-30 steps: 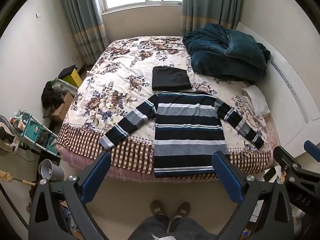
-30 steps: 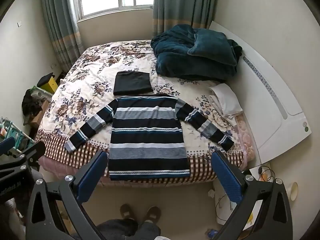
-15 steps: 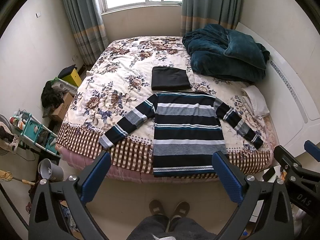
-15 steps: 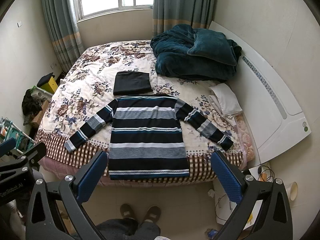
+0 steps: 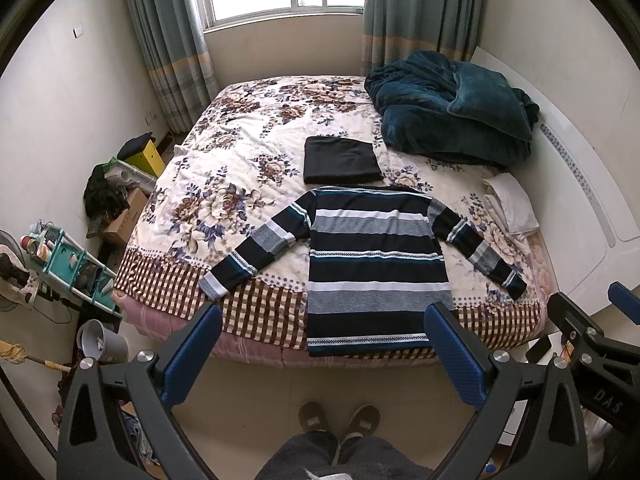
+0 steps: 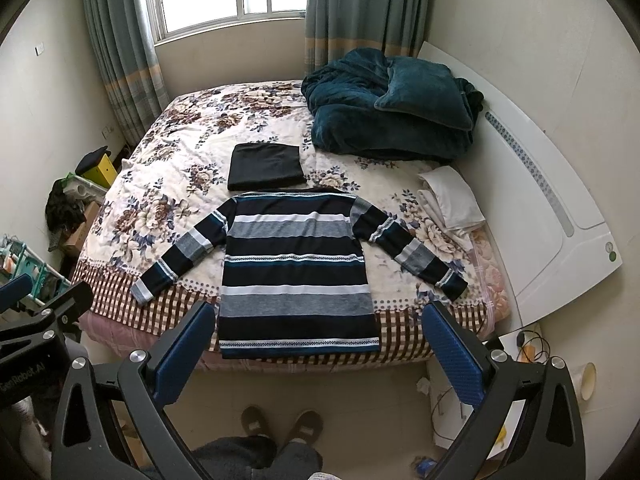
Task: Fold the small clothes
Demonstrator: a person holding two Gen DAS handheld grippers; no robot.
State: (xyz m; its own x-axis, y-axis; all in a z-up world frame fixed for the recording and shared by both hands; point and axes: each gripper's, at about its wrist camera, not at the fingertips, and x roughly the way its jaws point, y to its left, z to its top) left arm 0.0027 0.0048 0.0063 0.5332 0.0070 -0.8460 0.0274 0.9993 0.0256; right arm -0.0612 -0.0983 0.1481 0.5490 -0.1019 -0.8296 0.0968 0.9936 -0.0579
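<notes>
A striped long-sleeved sweater [image 5: 376, 264] [image 6: 296, 268] in black, grey, white and teal lies flat on the bed [image 5: 224, 184] [image 6: 160, 184], sleeves spread, hem at the near edge. Just beyond its collar rests a folded black garment [image 5: 340, 160] [image 6: 265, 167]. My left gripper [image 5: 322, 344] hangs open in the air in front of the bed, holding nothing. My right gripper [image 6: 320, 340] is open too, held above the floor short of the hem. The right gripper's body [image 5: 592, 344] shows at the right of the left wrist view.
A heaped teal blanket [image 5: 452, 120] [image 6: 392, 108] and a white pillow [image 5: 510, 208] [image 6: 452, 200] sit at the bed's right, by the white headboard [image 6: 552, 216]. Boxes and a teal rack [image 5: 64, 256] crowd the floor left. A person's slippered feet [image 5: 340, 420] stand below.
Both views have shifted only slightly; the sweater and folded garment lie as before, and both grippers stay open.
</notes>
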